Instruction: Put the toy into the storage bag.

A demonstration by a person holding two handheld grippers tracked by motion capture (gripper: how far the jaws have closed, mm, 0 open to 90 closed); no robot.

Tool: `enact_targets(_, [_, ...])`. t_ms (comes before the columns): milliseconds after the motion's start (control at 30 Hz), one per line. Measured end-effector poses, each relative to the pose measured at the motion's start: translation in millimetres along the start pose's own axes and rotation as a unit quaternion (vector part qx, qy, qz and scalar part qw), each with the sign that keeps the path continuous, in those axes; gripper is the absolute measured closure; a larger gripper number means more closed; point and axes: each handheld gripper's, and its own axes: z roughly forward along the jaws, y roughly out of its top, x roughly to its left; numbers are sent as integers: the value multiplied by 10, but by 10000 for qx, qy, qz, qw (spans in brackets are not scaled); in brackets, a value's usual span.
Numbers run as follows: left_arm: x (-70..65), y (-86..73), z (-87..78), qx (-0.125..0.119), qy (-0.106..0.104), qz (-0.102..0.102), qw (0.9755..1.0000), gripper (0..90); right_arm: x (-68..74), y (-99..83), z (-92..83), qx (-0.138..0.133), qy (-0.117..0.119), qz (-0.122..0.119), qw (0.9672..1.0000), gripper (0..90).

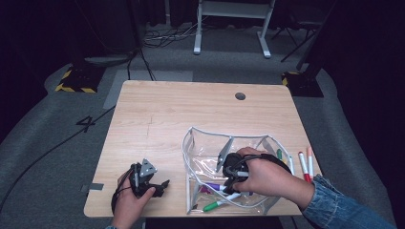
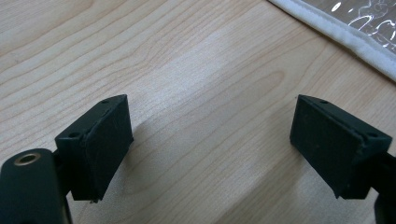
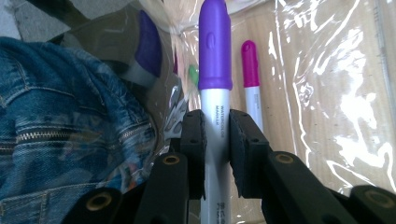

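Right tool [image 3: 217, 140] clamped on purple marker [image 3: 215, 56] (barrel cut off below), left tool [image 2: 210, 144] apart.

A clear plastic pouch [image 1: 210, 143] is lying on the right half of the light wooden table [image 1: 157, 114], holding several felt markers [image 1: 217, 205]; two red-capped markers [image 1: 305, 164] are lying just right of it.

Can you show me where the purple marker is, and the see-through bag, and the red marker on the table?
purple marker [image 3: 215, 46]: right gripper view, on its purple cap.
clear bag [image 1: 190, 143]: high view, on the white-edged left wall.
red marker [image 1: 303, 166]: high view, on its body, right of the bag.
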Motion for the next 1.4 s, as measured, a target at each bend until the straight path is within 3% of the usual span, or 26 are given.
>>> enact_targets(533, [-1,0,0,-2,2,-2,10000,134,-33,-41,296,430,160,-46,9989,768])
enact_targets(600, [-3,-1,1,-5,-12,-25,10000,133,-27,-47,322,456,212,-44,9987,710])
enact_targets(667, [-4,-1,2,-6,-13,-28,10000,133,-27,-56,337,385,204,-53,9990,633])
enact_targets(767, [-4,-2,2,-5,-14,-32,10000,133,-34,-70,306,178,10,-106,9998,525])
enact_targets(900, [-4,-2,2,-5,-17,-31,10000,134,-60,-93,155,-261,-180,47,9995,497])
enact_targets(1033, [-5,-2,2,-5,-19,-35,10000,133,-91,-139,-72,-741,-481,156,9960,499])
enact_targets(1067, [-4,-1,2,-2,-20,-32,10000,133,-103,-164,-162,-973,-596,203,9933,498])
enact_targets(1167, [-4,-2,2,-6,-17,-32,10000,134,-120,-218,-319,-1295,-770,272,9882,506])
enact_targets(1233, [-4,-2,2,-5,-17,-31,10000,133,-128,-278,-459,-1582,-907,359,9826,508])
enact_targets(1400, [-5,-1,1,3,-11,-33,10000,134,-160,-460,-705,-1937,-1143,580,9727,516])
